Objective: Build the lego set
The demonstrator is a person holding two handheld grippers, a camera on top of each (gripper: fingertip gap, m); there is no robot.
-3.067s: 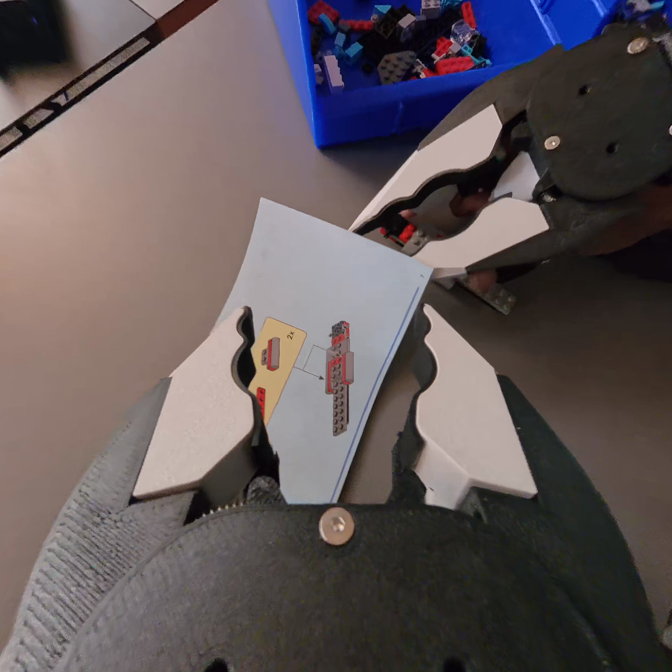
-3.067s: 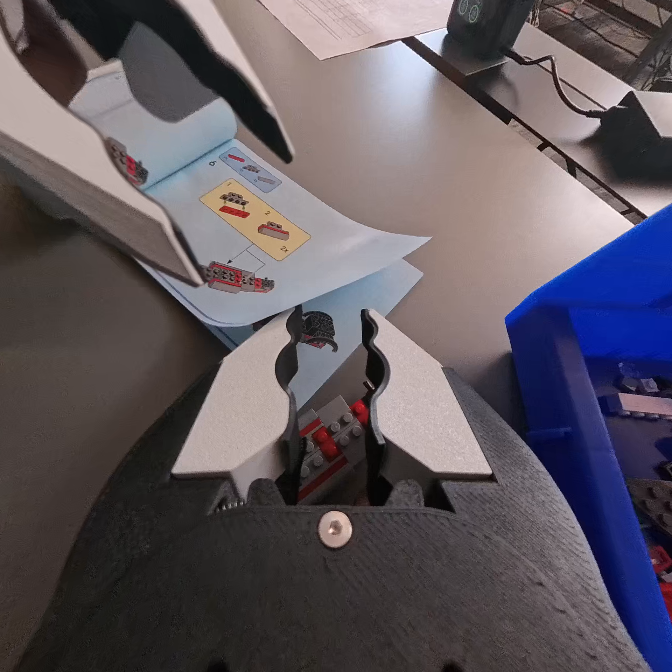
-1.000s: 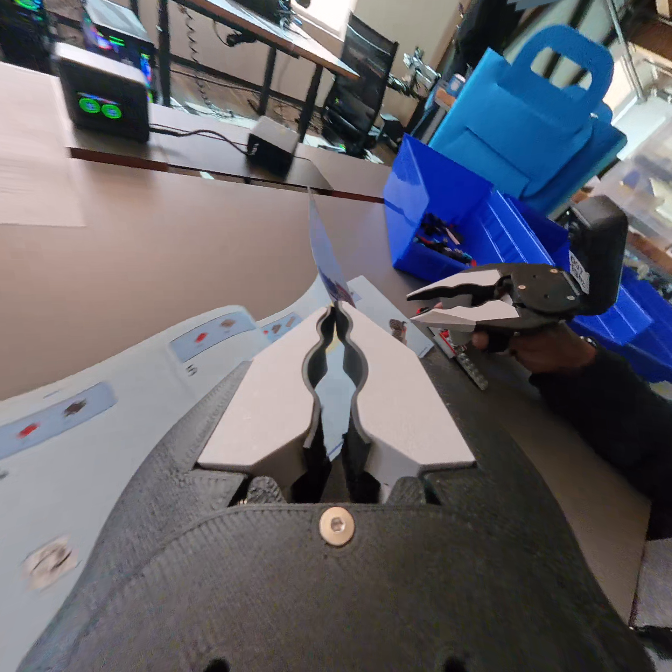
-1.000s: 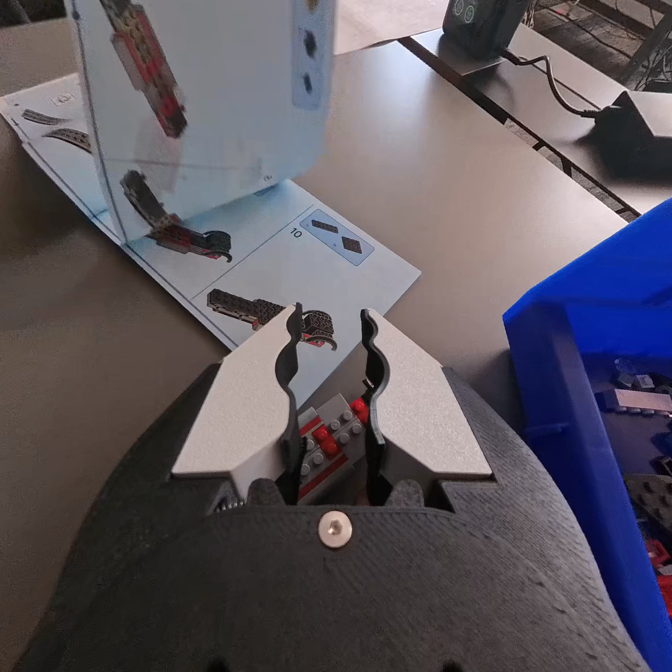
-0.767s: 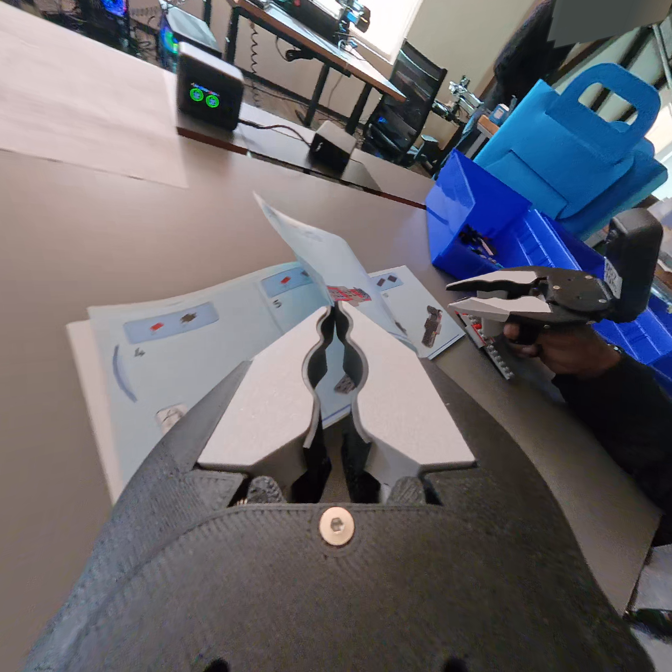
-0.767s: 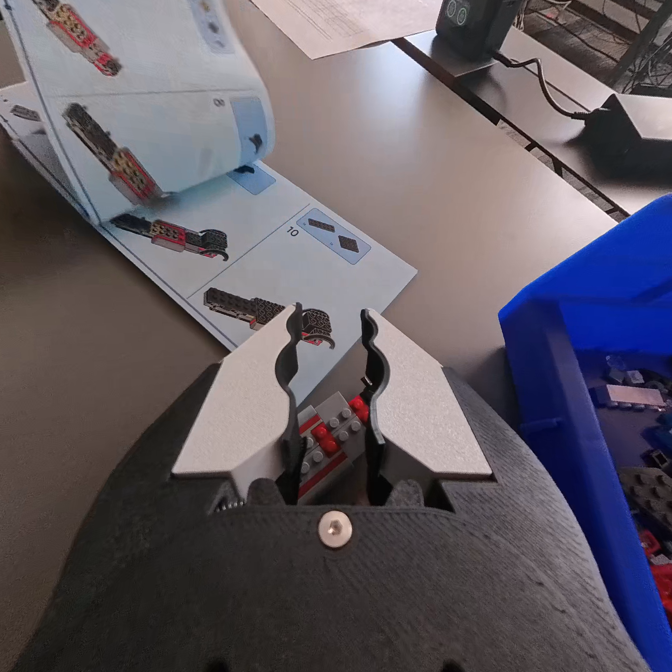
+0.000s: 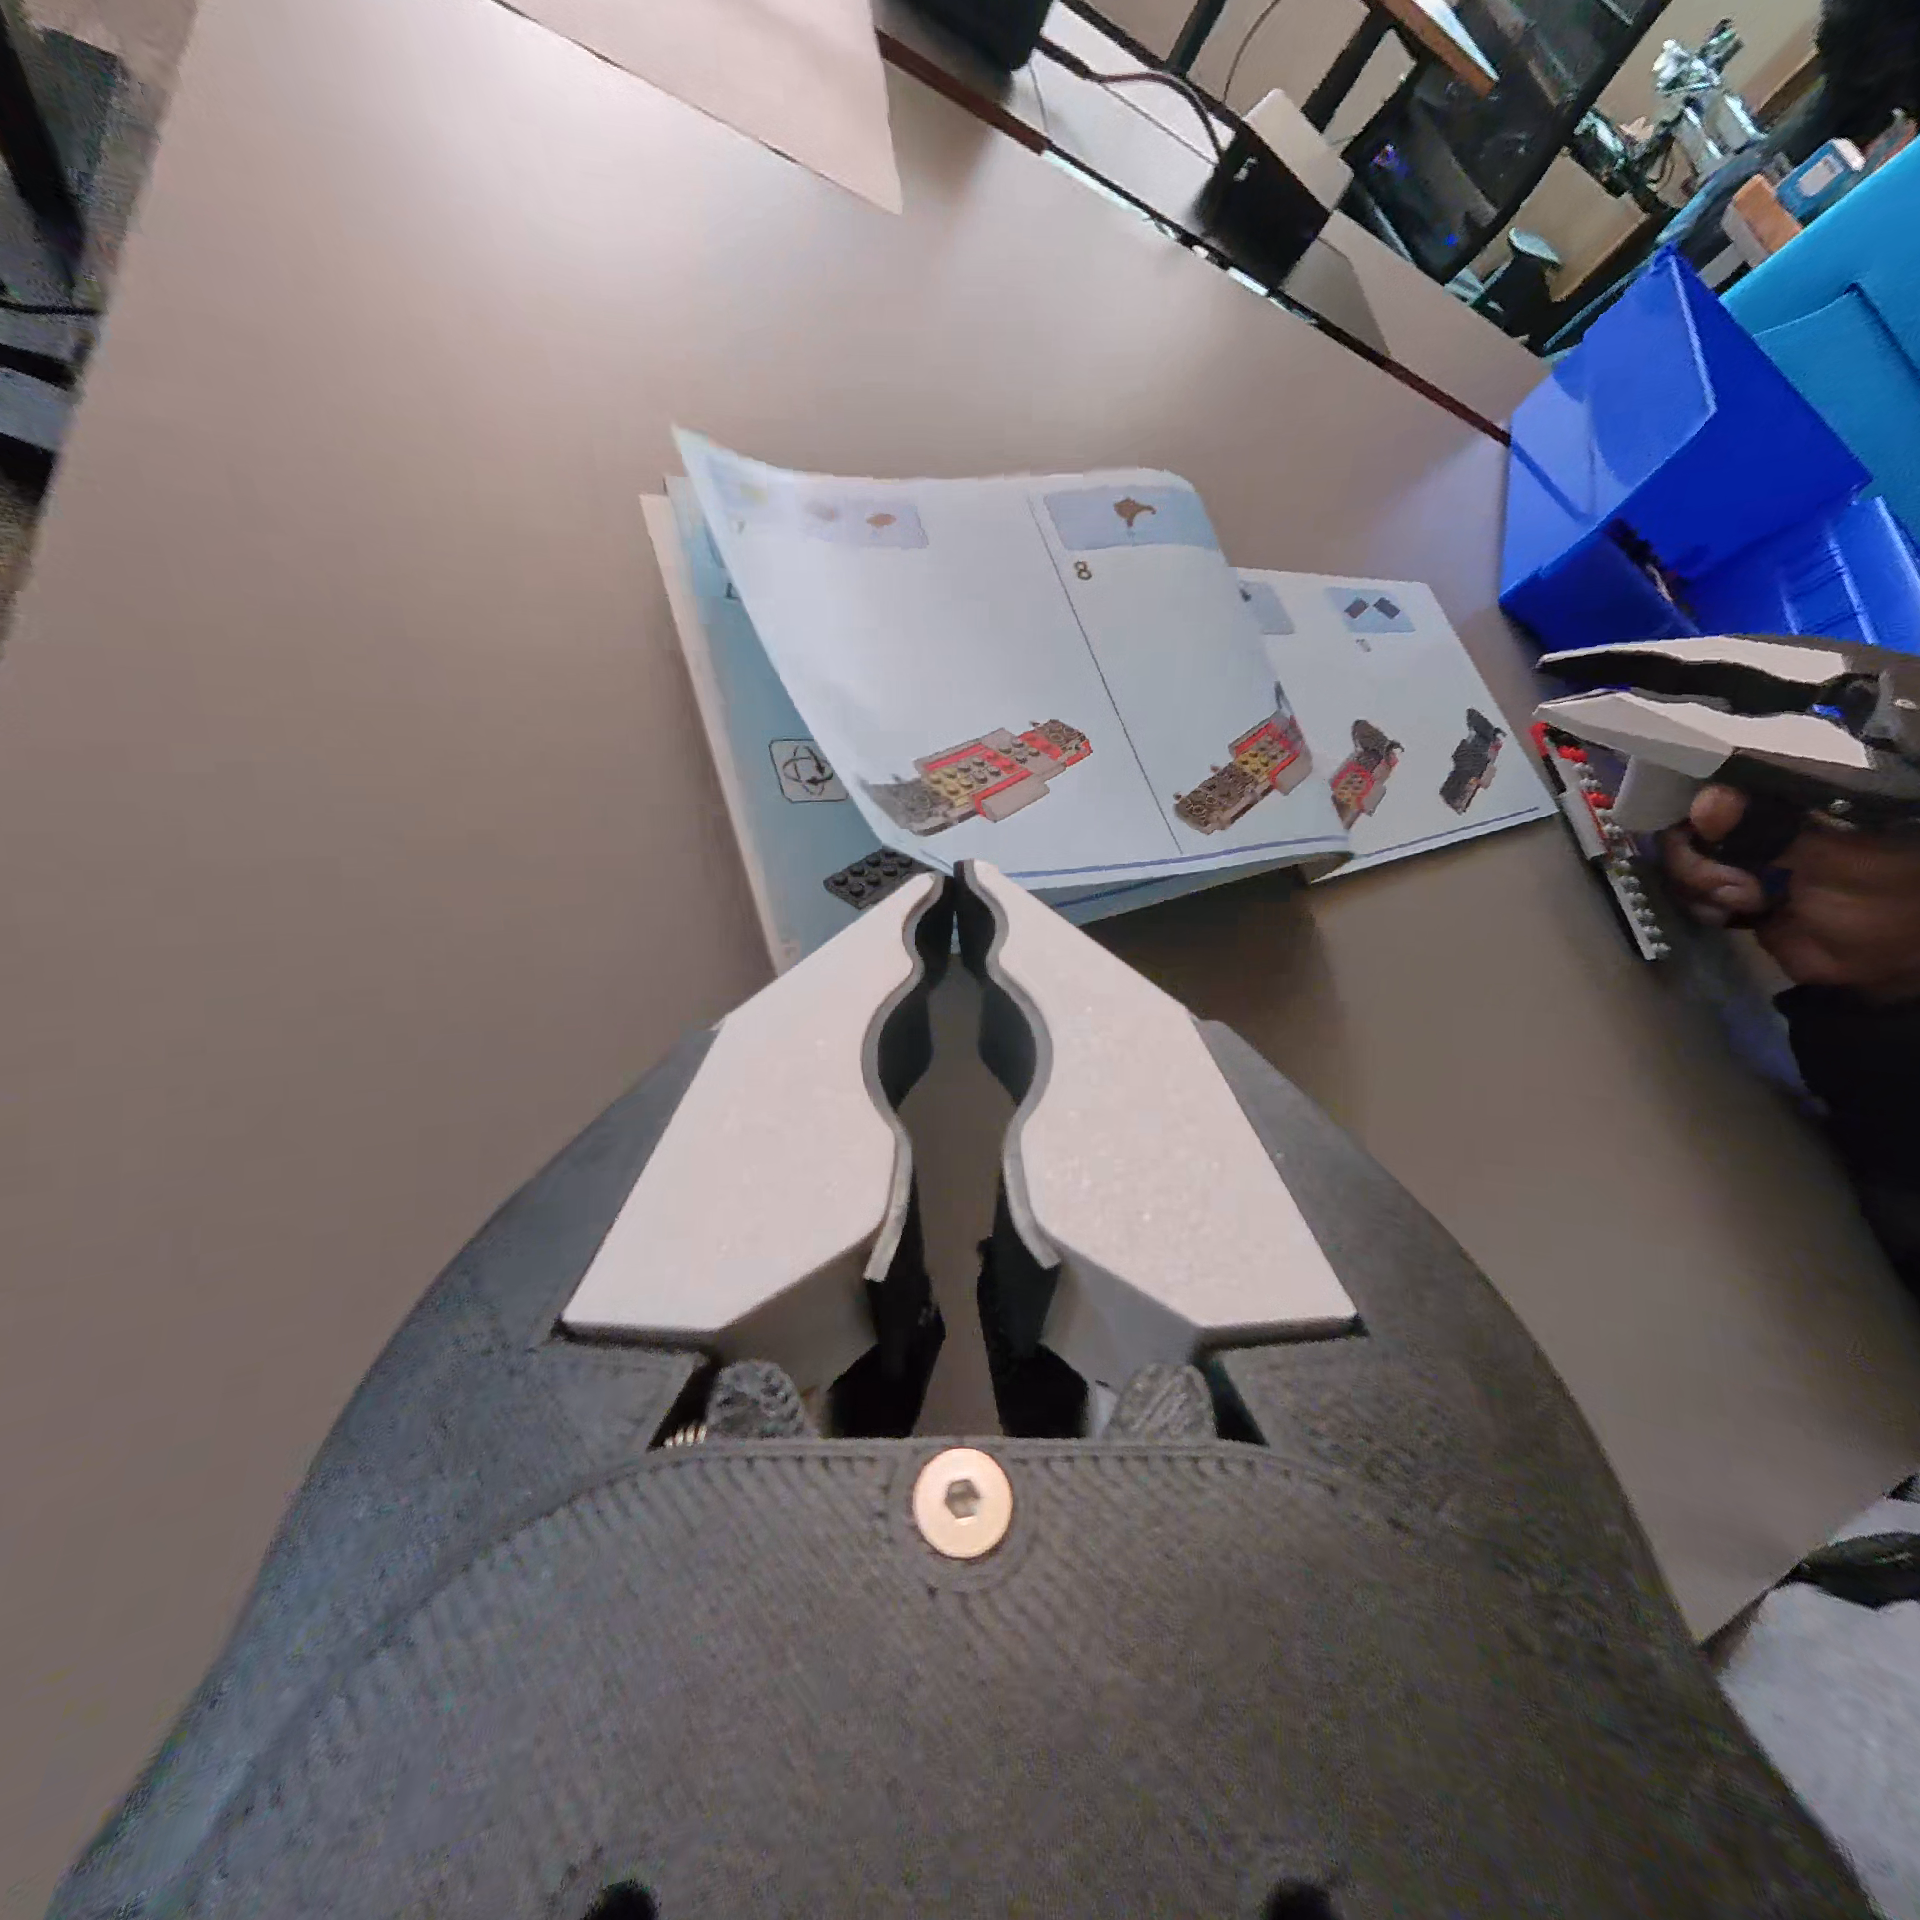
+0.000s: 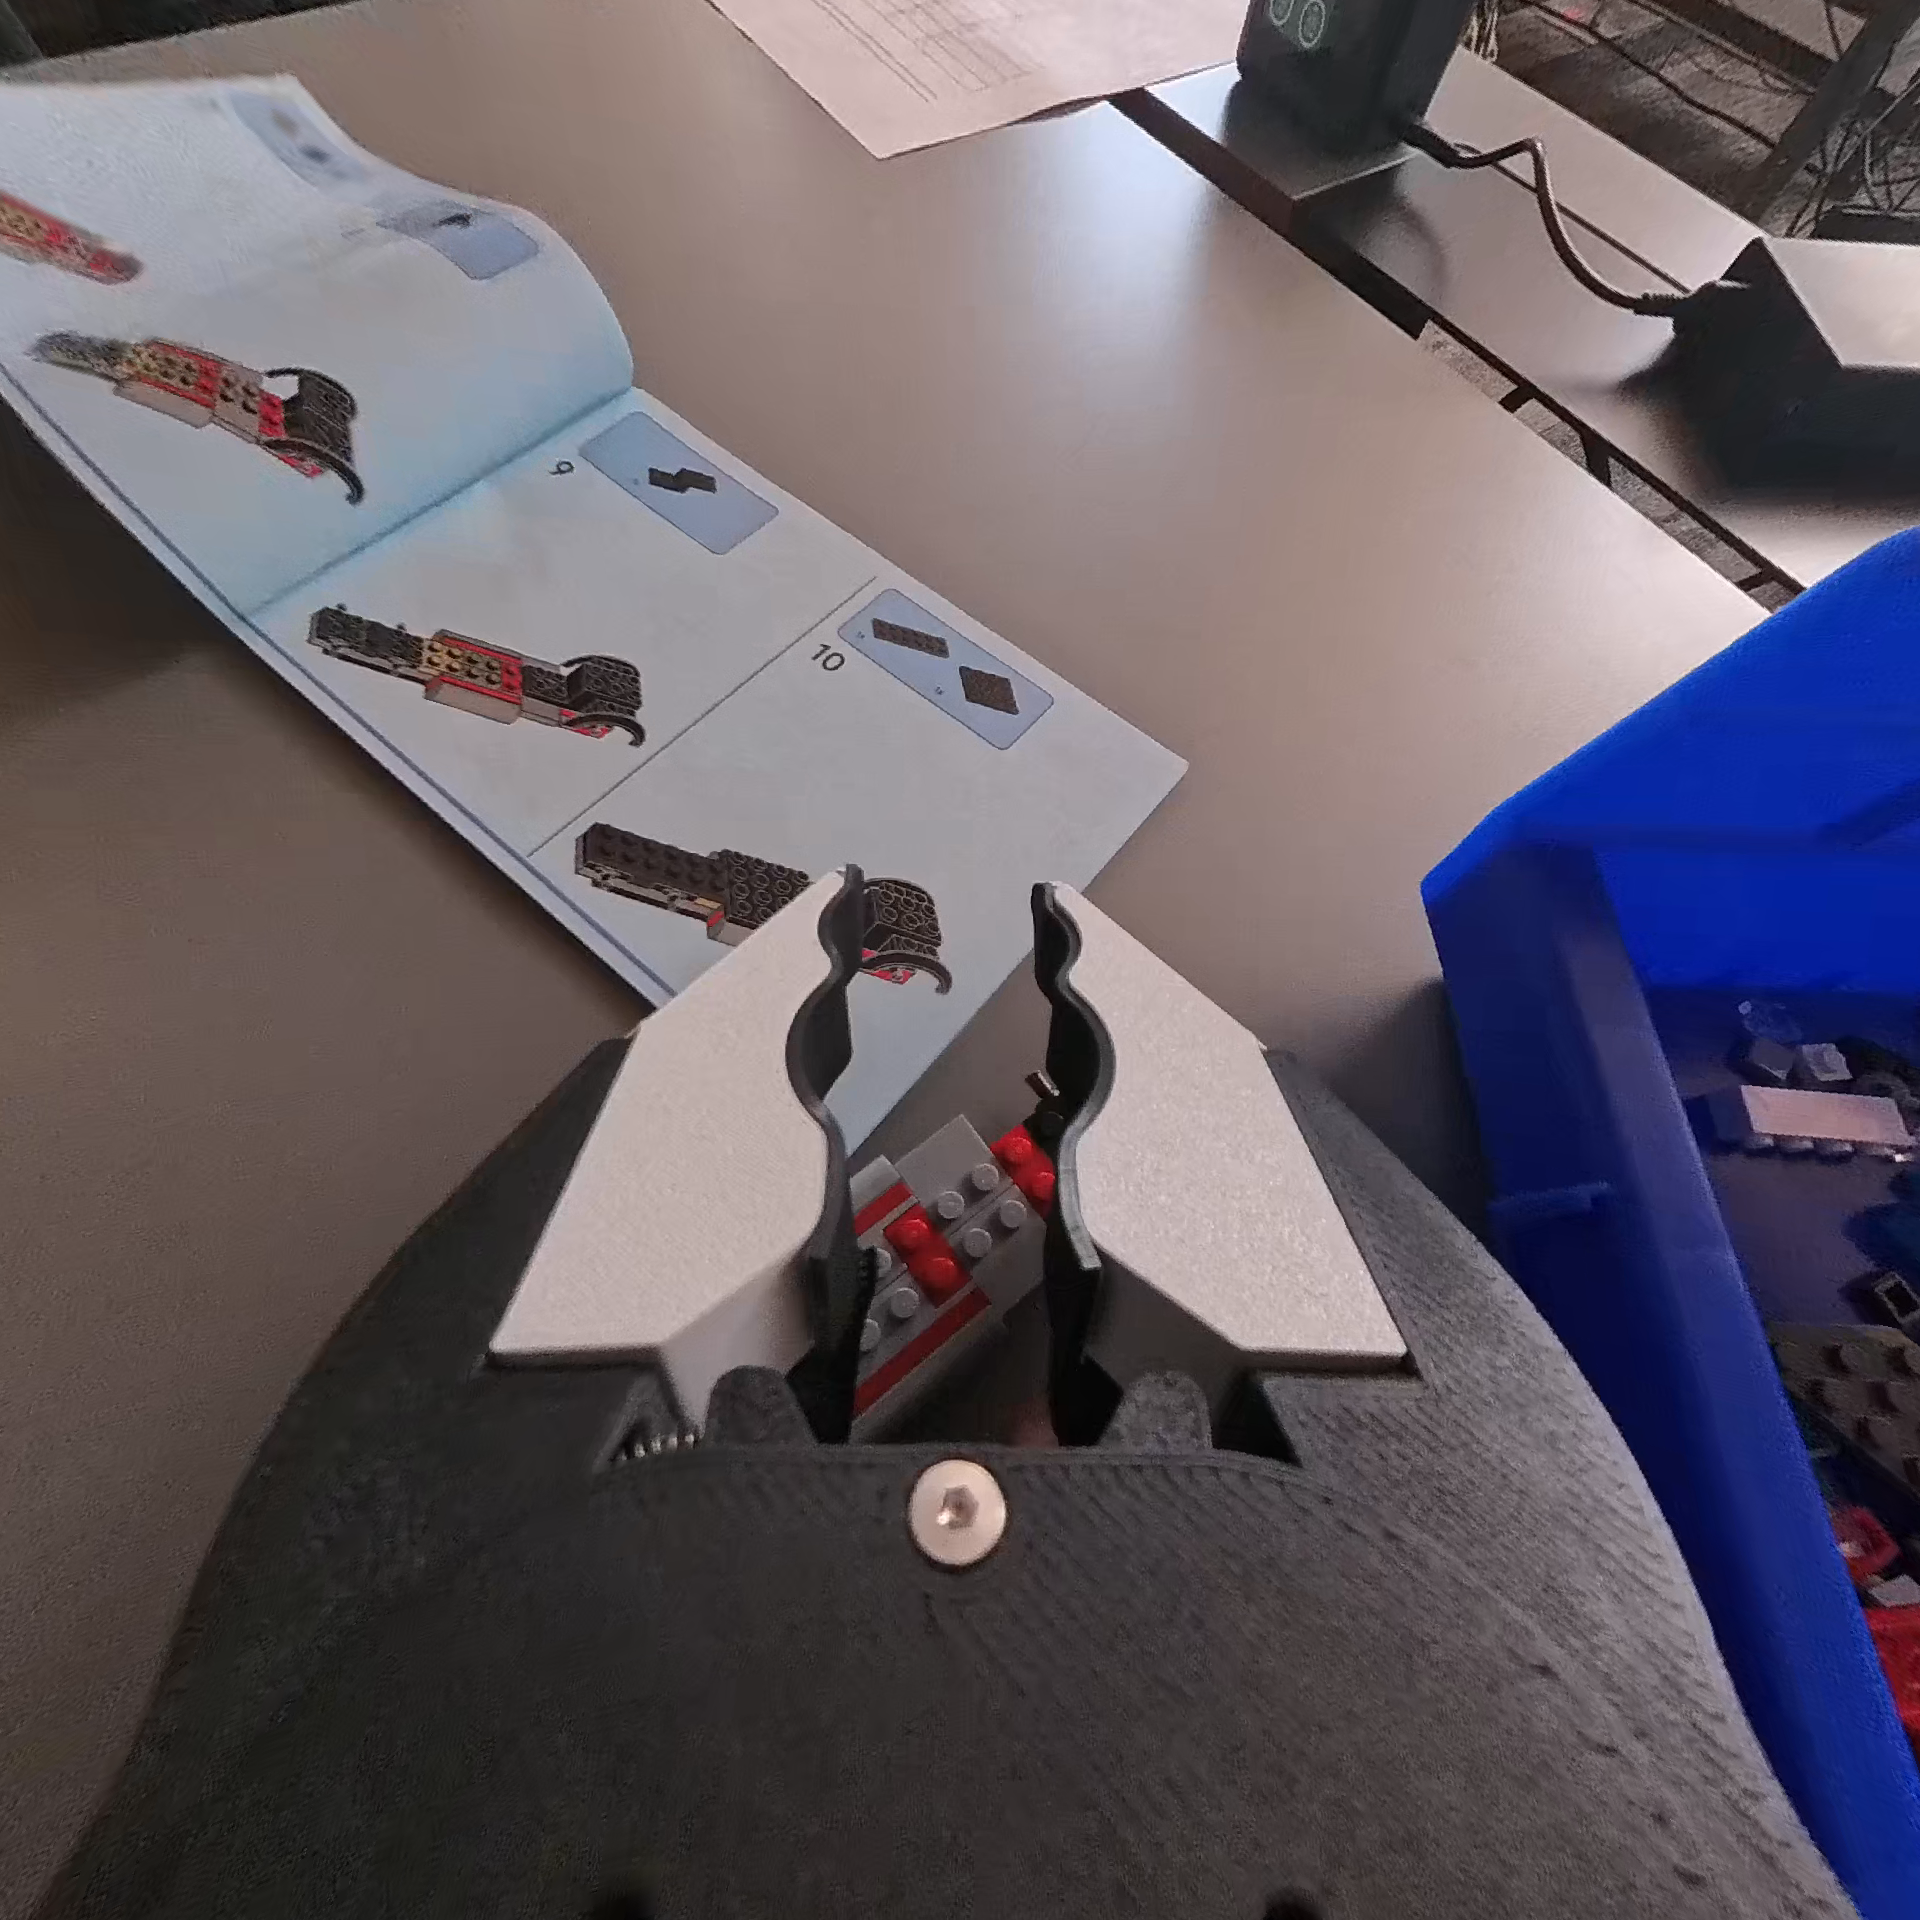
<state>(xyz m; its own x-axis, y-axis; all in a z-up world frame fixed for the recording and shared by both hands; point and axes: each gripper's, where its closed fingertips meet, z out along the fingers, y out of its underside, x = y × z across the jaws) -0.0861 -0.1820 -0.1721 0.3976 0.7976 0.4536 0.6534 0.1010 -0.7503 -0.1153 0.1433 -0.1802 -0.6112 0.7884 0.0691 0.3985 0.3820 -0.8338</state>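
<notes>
Grey and red plastic, studded on top: that is the part-built model [image 8: 951, 1236], and it sits deep between the fingers of the right gripper [image 8: 945, 883], low over the brown table [image 8: 1039, 416] just beside the blue bin [image 8: 1538, 1039]. The right jaws stand only partly closed, and the model is clamped between them near their root, not at the tips. From the left wrist view the same model [image 7: 1605, 831] hangs under the right gripper [image 7: 1548, 691] with a long grey plate reaching down to the table.

The left gripper [image 7: 956, 883] is closed on nothing, its tips meeting just short of the instruction booklet [image 7: 1039, 665], which lies open with one page arched up.

Handling, as a judgement: the model looks light and rigid, but its pressed joints would part under twist or a knock. Best gripped across the two long flat sides of the thick middle section (the thin plate end would lever off). The smooth sides may slip in hard jaws. The booklet is limp paper, to be taken by a page edge.

Count:
- grippers: two
- models in hand: one
- booklets: one
- loose sheets of paper [image 8: 935, 62] at the far table edge: one
- blue bins clearly seen: one, holding loose bricks [image 8: 1829, 1122] too jumbled to count
</notes>
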